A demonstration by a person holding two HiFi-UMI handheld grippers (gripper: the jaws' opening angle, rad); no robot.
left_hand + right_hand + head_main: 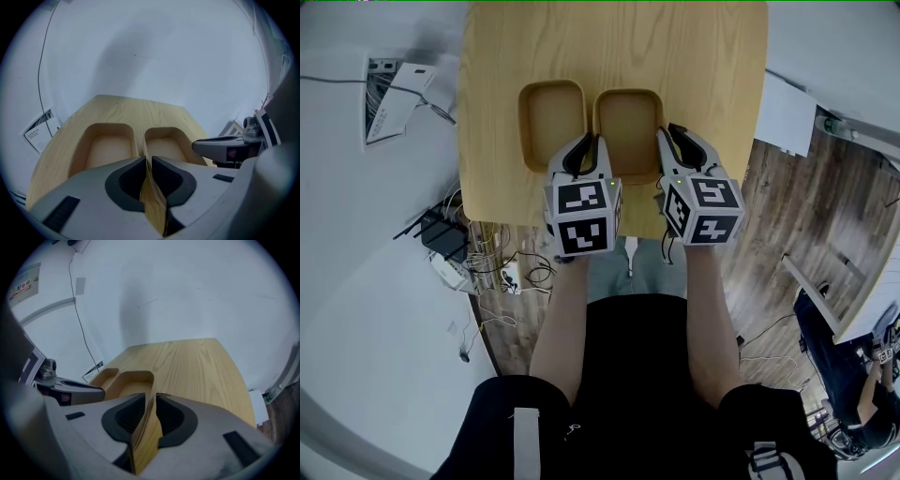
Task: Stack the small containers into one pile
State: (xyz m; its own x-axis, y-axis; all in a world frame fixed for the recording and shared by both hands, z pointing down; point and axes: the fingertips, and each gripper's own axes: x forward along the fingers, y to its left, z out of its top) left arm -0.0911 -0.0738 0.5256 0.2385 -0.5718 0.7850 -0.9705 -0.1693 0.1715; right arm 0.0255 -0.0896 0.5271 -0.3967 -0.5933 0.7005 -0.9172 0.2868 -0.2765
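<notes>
Left gripper (146,161): jaws clenched on a thin wooden wall, seemingly the left near edge of the right-hand container (628,122). Right gripper (153,399): jaws likewise clamped tight, gripping the right-hand wall of that same container, so one piece held from both sides. Held container: shallow, wooden, rounded corners, empty, upright, apparently level with its neighbour; whether lifted clear of the surface or resting on it, cannot tell. Left-hand container (551,117): matching shape and wood, empty, ungripped, just beside the held one with walls close to touching. Table (609,42): pale wood, both containers side by side near its front edge, nothing else on it. Beyond the table: sheet of paper (398,89) and a tangle of cables (502,267) on the pale floor to the left. Progress, by judgement: early; grip secured, no stacking done, only two containers in view. Remaining: raising the held container, carrying it over its neighbour, nesting it inside squarely, then releasing both grips.
</notes>
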